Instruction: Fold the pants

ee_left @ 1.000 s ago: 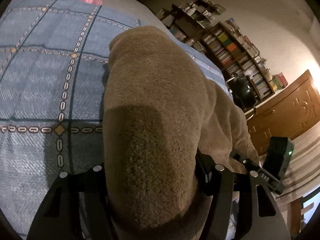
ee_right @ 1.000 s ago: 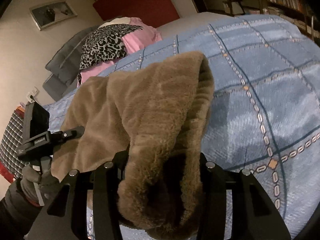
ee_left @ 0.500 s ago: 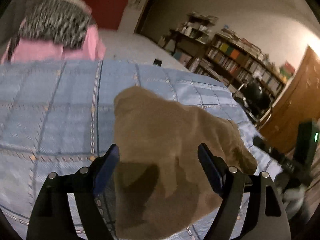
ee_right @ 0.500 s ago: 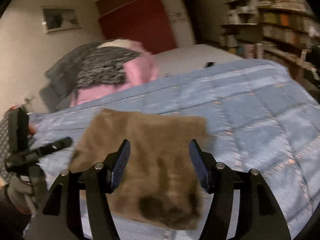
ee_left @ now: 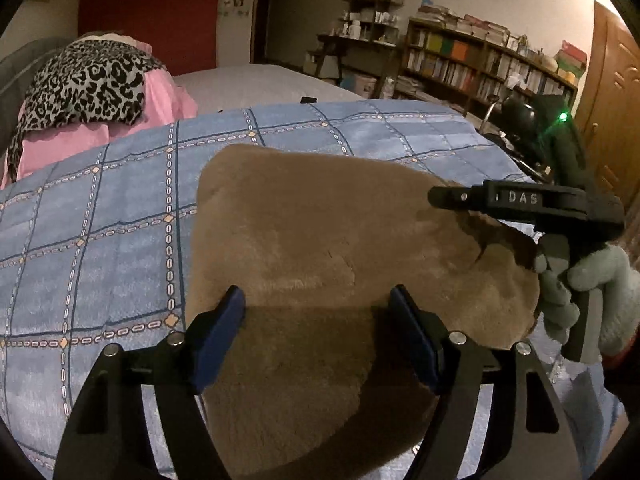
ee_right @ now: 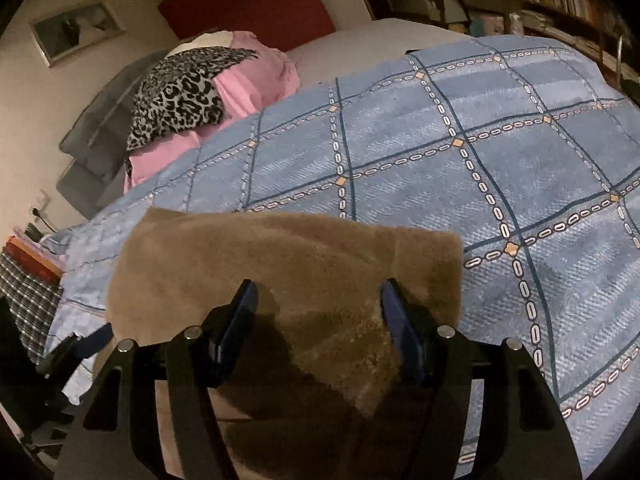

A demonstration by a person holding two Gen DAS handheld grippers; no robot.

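The brown fleece pants [ee_left: 320, 248] lie folded flat on the blue checked bedspread [ee_left: 100, 240]; they also show in the right wrist view [ee_right: 288, 264]. My left gripper [ee_left: 318, 312] is open and empty, just above the near part of the pants. My right gripper [ee_right: 318, 308] is open and empty above the near right part of the pants. In the left wrist view the right gripper's black body [ee_left: 528, 204] hangs over the pants' right edge, held by a gloved hand [ee_left: 592, 292].
A pink pillow with a leopard-print cloth [ee_left: 88, 80] lies at the head of the bed. Bookshelves [ee_left: 480, 64] and a wooden door [ee_left: 612, 92] stand to the right. A plaid cloth [ee_right: 28, 300] hangs at the left bed edge.
Both grippers were shut on the lifted pants a second ago. They have let go, opened and drawn back and up; the pants now lie flat on the bedspread.
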